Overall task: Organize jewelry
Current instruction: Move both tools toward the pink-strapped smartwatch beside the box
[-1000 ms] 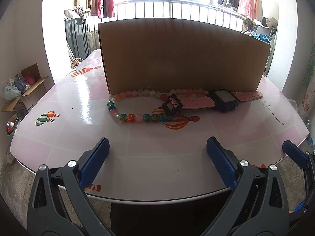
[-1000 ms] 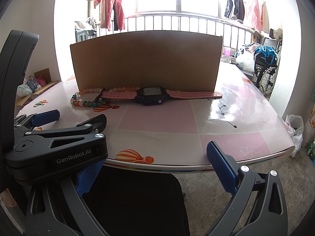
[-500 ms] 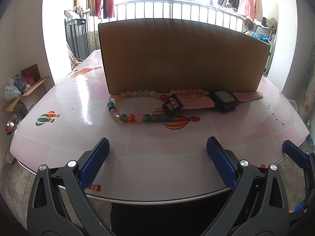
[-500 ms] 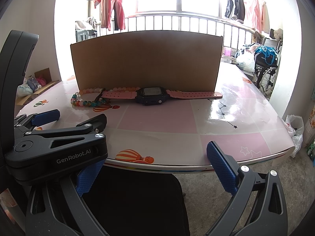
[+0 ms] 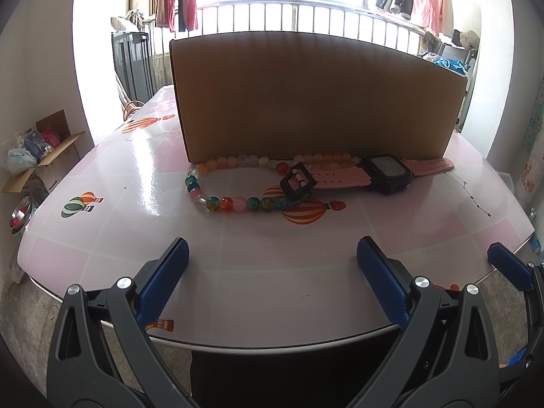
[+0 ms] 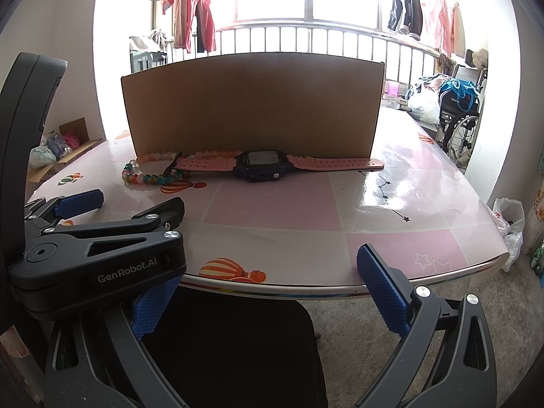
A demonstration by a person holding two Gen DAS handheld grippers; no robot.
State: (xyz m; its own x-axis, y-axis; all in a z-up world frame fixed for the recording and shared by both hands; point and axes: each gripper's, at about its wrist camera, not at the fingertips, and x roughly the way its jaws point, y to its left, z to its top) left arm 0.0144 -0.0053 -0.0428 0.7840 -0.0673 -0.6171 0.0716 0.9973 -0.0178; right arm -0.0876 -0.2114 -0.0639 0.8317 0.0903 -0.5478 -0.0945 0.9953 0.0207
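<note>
A loop of coloured beads (image 5: 234, 187) (image 6: 149, 171) lies on the pink table (image 5: 272, 258) just in front of a brown cardboard box (image 5: 312, 95) (image 6: 251, 105). A watch with a dark case (image 5: 387, 171) (image 6: 263, 166) and pink strap lies to its right, the black buckle (image 5: 297, 183) resting on the beads. My left gripper (image 5: 272, 285) hovers open over the table's near edge, well short of the beads. My right gripper (image 6: 268, 292) is open at the table's front edge, nothing between its fingers; its left pad is partly hidden behind the left gripper's body (image 6: 98, 248).
The tall cardboard box blocks the far side of the table (image 6: 408, 187). A black chair back (image 6: 231, 350) sits below the near edge. An open carton with bags (image 5: 37, 156) stands on the floor at left, a wheelchair (image 6: 459, 115) at far right.
</note>
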